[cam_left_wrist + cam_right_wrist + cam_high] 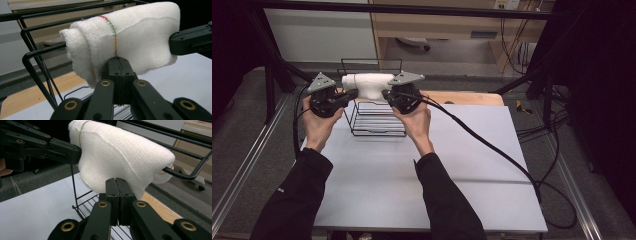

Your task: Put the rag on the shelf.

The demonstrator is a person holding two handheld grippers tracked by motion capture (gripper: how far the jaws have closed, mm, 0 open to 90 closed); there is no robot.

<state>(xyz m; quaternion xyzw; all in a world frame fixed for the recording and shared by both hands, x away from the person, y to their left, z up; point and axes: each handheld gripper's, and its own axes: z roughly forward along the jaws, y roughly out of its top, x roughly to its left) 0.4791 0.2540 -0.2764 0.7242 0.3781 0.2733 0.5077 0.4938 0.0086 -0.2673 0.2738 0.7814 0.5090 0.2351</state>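
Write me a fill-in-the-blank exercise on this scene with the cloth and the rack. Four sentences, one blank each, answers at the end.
1. The folded cloth is ____ in colour.
2. The cloth hangs over the top bar of a black wire ____.
3. The left gripper and the right gripper each have their jaws ____ on the cloth's lower edge.
4. The wire rack stands on a pale ____.

Missing words: white; rack; shut; table
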